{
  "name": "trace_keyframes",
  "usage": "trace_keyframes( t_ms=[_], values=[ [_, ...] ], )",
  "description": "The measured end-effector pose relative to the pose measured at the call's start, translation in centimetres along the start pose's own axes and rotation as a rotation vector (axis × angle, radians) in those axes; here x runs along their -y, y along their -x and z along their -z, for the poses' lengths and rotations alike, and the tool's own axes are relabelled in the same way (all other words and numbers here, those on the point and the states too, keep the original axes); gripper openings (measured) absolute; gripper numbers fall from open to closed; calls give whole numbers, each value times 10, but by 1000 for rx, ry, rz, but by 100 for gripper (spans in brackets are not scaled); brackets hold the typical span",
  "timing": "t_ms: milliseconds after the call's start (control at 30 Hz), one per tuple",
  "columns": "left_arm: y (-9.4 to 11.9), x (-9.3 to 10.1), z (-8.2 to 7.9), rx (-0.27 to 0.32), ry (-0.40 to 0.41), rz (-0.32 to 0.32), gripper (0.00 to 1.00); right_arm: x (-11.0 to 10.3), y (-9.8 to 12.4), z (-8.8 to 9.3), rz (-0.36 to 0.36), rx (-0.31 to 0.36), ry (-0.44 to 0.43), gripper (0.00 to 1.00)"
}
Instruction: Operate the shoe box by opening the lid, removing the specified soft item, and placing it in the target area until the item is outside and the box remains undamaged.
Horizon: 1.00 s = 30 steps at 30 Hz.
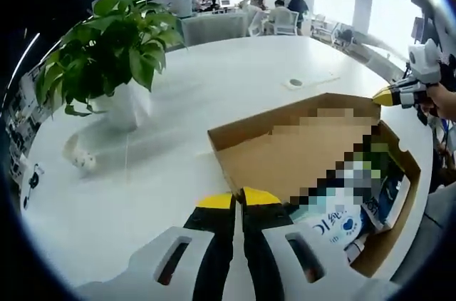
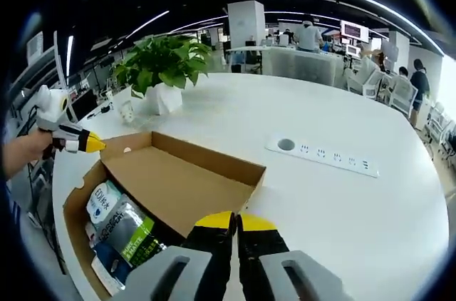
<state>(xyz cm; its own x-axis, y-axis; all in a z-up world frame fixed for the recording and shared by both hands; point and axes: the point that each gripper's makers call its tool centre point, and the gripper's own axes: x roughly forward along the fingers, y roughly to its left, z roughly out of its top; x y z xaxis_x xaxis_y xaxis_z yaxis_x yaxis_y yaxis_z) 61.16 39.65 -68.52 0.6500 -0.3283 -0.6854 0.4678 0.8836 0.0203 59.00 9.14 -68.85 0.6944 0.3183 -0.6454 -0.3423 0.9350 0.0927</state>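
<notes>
Cardboard shoe box (image 2: 171,180) open, packets (image 2: 117,226) partly hidden; both hand-held grippers (image 1: 237,198) (image 2: 235,220) closed, empty.

Box (image 2: 178,176) sits on tabletop (image 2: 342,201), lid open; packets (image 2: 117,233) in it. Plant (image 2: 162,65) behind box, socket strip (image 2: 320,155) to its right.

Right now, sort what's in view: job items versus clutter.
Job: shoe box, lid already open; soft packets inside it; left gripper; right gripper.

Lying about: potted plant; power strip set in white table; small white object by plant.
</notes>
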Motion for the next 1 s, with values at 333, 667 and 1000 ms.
trace_keyframes(
  t_ms=[333, 667, 1000],
  values=[
    [-1, 0, 1, 0, 6, -3, 2, 1, -1, 1, 1, -5, 0, 0],
    [0, 1, 0, -2, -8, -12, 2, 0, 0, 0, 1, -11, 4, 0],
    [1, 2, 0, -6, -39, -22, 3, -1, 0, -1, 4, -13, 26, 0]
  ],
)
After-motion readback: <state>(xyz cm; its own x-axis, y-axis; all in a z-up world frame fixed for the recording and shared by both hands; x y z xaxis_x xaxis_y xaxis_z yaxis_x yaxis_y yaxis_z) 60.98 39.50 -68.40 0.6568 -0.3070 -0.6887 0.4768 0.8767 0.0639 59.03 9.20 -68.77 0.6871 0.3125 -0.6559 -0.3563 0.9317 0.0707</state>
